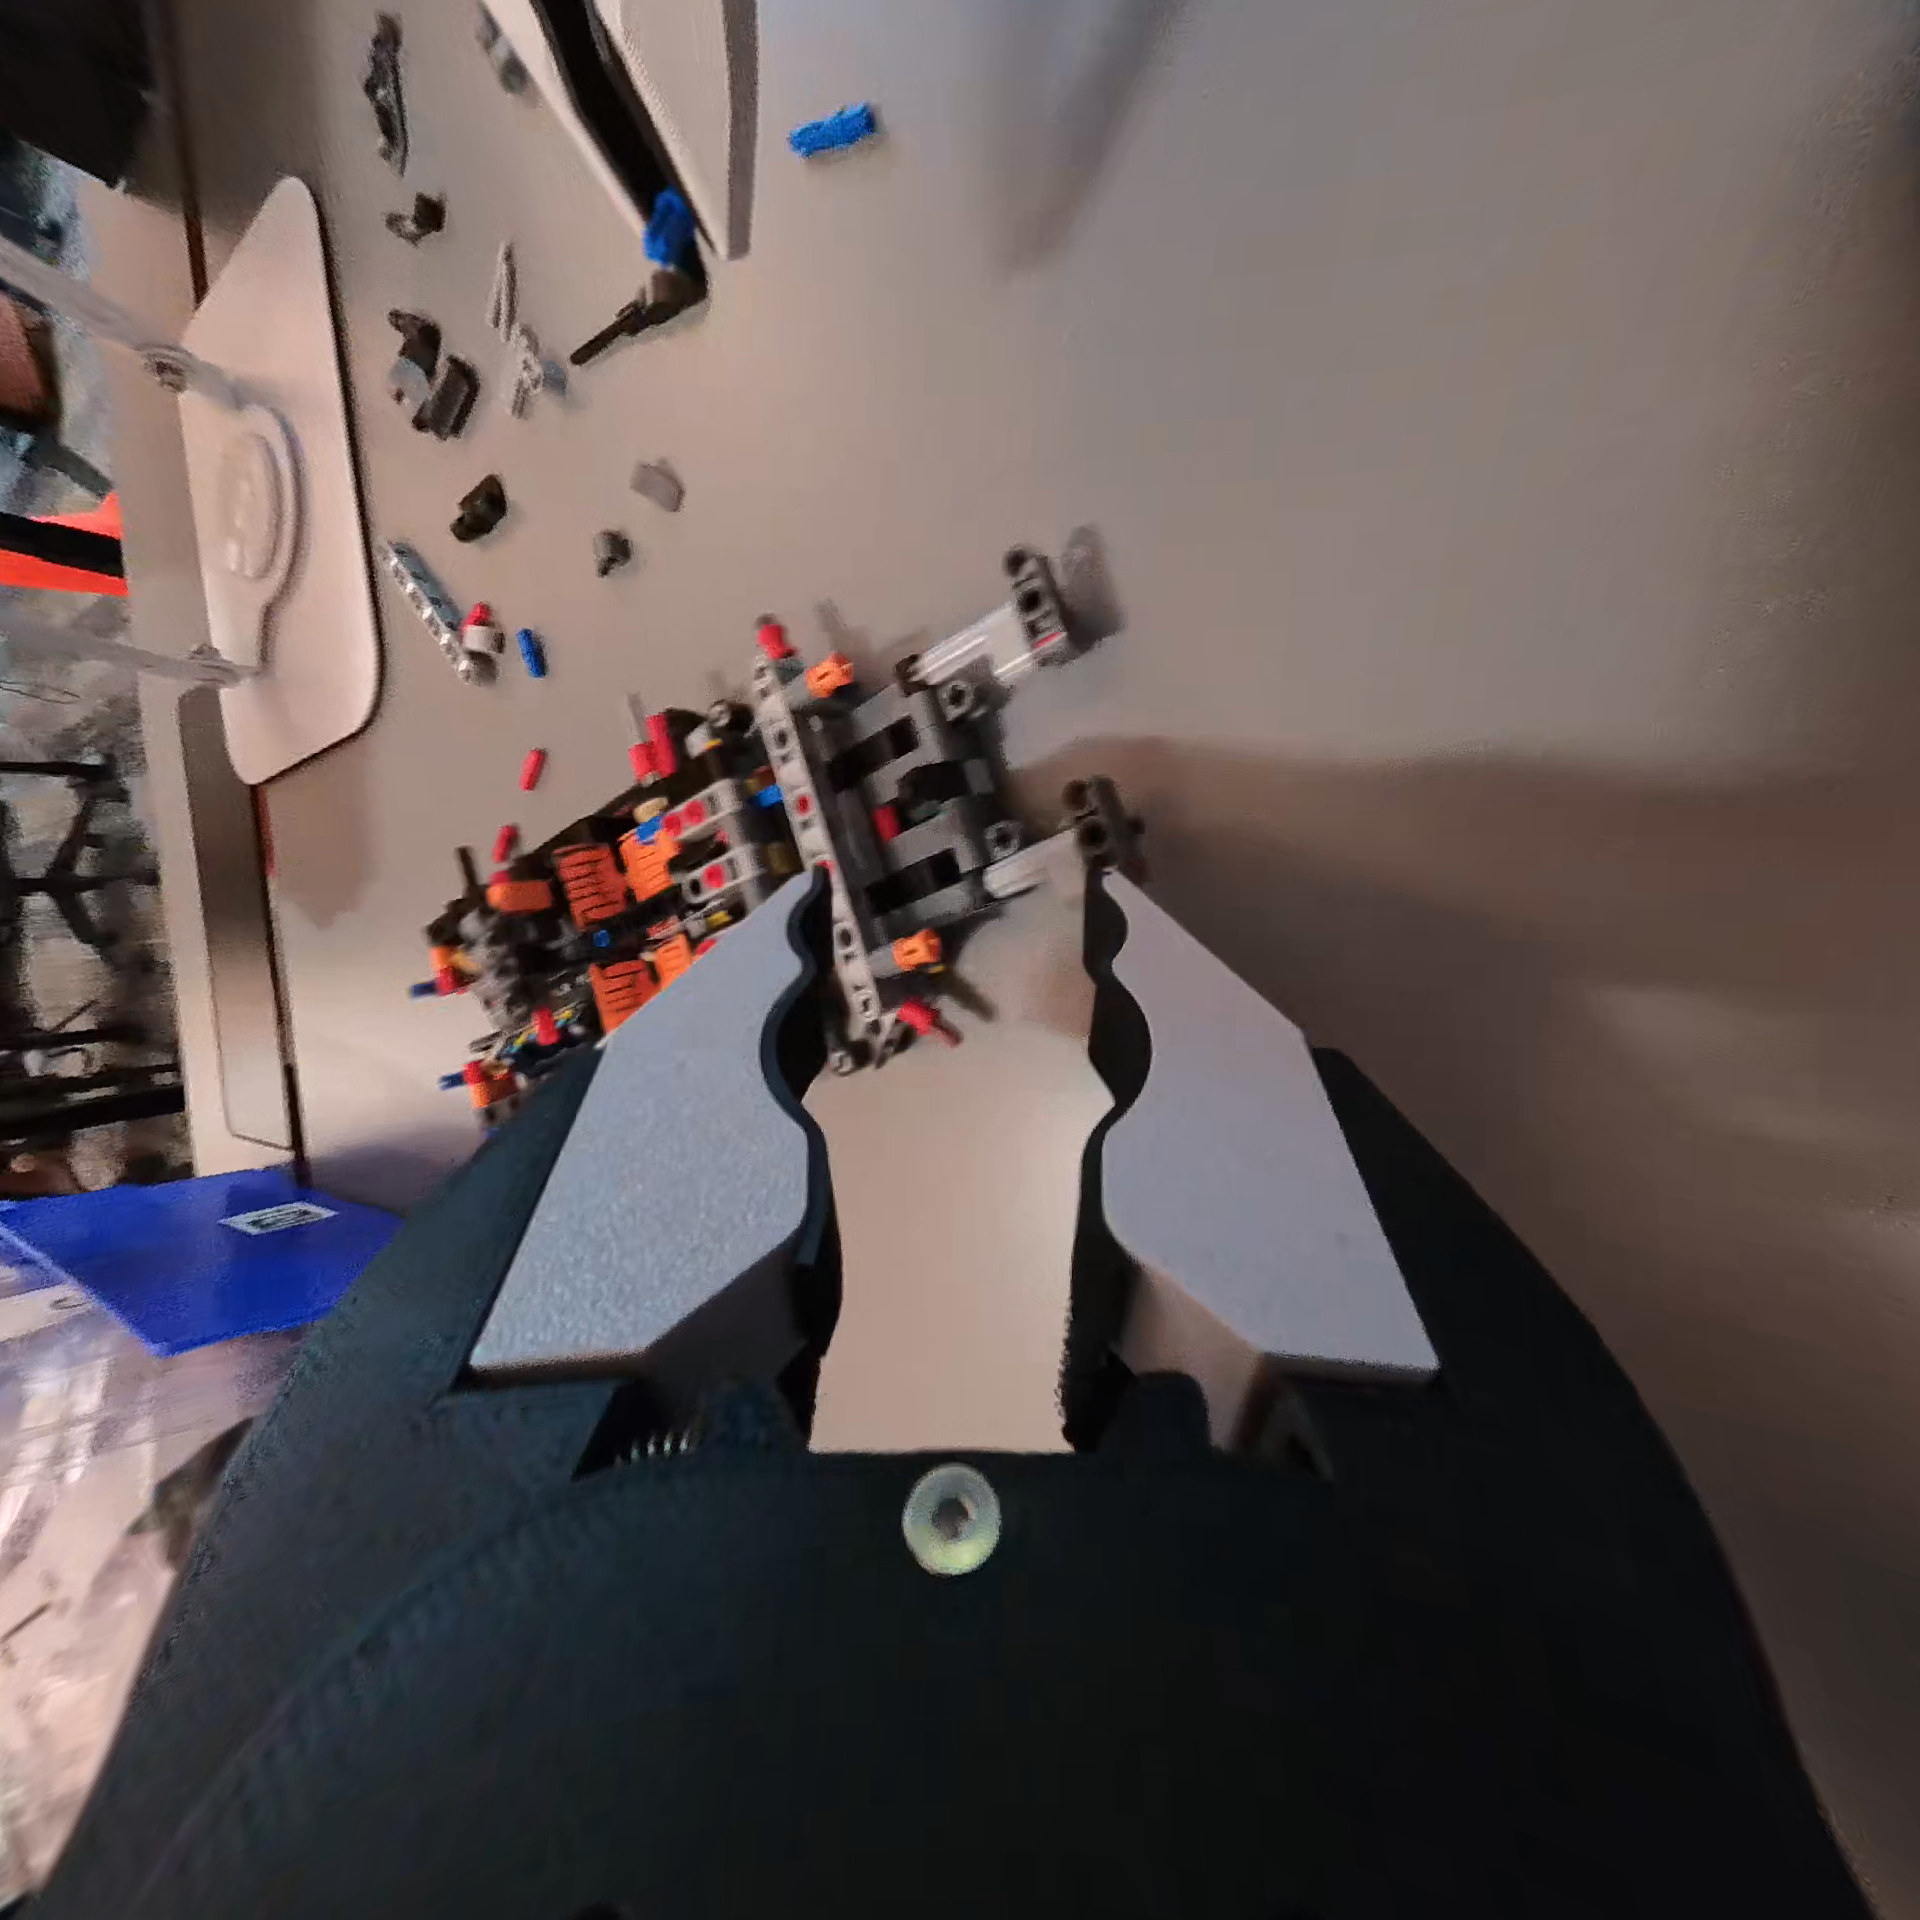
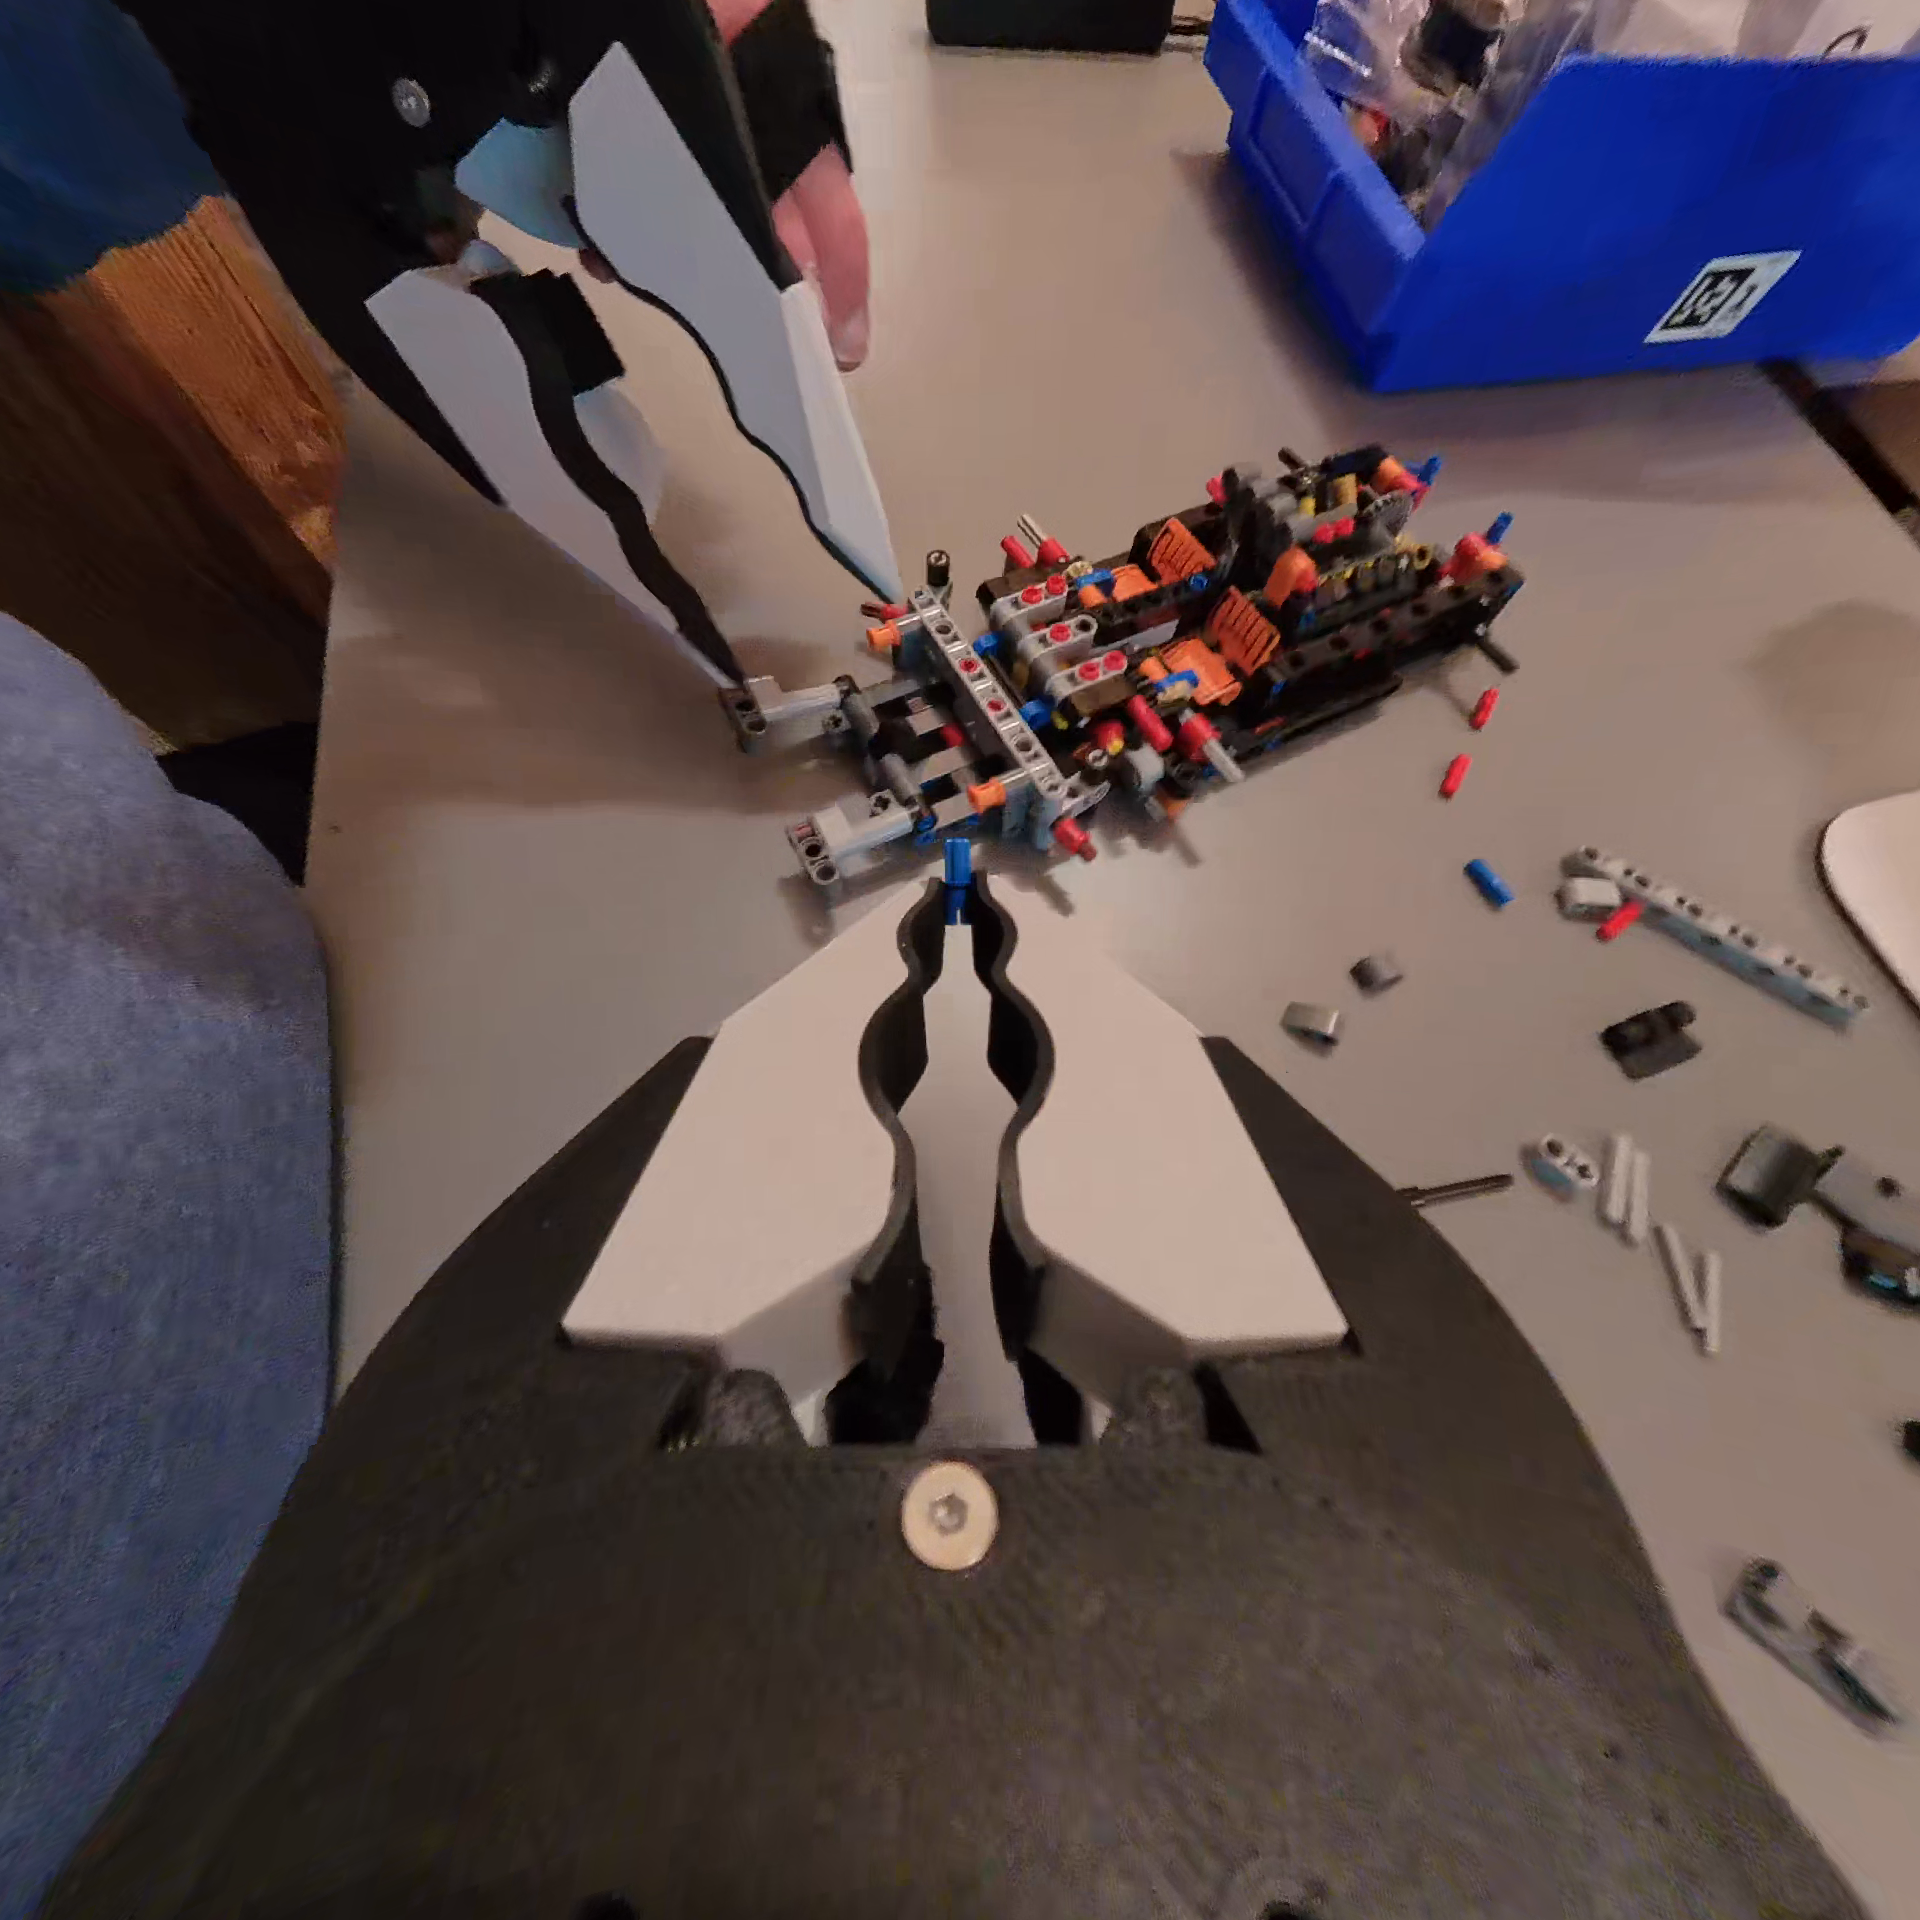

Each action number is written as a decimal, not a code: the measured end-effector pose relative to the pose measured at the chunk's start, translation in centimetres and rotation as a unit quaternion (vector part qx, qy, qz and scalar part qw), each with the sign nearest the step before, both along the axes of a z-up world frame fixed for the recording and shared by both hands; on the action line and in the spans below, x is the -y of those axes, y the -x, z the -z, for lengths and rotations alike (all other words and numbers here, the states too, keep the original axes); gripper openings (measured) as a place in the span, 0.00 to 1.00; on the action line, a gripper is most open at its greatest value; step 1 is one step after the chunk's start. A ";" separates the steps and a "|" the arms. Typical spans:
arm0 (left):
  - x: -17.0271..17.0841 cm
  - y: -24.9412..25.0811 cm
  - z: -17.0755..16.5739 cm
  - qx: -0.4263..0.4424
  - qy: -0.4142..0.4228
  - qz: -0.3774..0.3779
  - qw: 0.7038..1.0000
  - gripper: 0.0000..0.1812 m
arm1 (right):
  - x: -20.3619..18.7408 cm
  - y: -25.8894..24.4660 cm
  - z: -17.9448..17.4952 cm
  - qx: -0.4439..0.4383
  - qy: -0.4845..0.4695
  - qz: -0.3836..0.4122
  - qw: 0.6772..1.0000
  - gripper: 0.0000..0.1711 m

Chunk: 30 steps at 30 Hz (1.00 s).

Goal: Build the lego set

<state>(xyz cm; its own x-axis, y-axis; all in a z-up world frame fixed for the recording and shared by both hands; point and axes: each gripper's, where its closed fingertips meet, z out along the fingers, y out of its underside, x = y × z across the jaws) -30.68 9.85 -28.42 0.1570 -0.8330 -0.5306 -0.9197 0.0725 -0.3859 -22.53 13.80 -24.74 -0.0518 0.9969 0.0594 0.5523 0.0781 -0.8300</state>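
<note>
The lego model [image 2: 1143,665], a long black, grey and orange technic frame with red and blue pins, lies on the grey table [image 2: 582,935]. My right gripper [image 2: 956,902] is shut on a small blue pin [image 2: 957,862] and holds it upright just short of the model's near grey arm. My left gripper [image 2: 816,636] comes in from the upper left, open, with its tips against the model's grey end. In the left wrist view the left gripper [image 1: 956,894] straddles that grey end frame of the model [image 1: 894,810].
A blue bin [image 2: 1558,260] with bagged parts stands at the back right. Loose parts lie to the right: a grey beam [image 2: 1714,940], red pins [image 2: 1455,774], a blue pin [image 2: 1488,883], several small grey and black pieces. A white board edge [image 2: 1881,883] is far right. A wooden cabinet [image 2: 156,436] is left. Some 10 centimeters of space lies between my two pairs of fingers. Both grippers' tips are roughly 25 centimeters from the grey beam [image 2: 1714,940]. It is also in sight in the left wrist view [image 1: 429,600].
</note>
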 end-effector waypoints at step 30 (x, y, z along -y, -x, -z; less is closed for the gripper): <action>-3.5 -4.4 0.2 0.059 -0.147 -0.045 0.986 0.07 | 0.2 -2.1 1.5 -0.023 0.090 0.033 0.995 0.01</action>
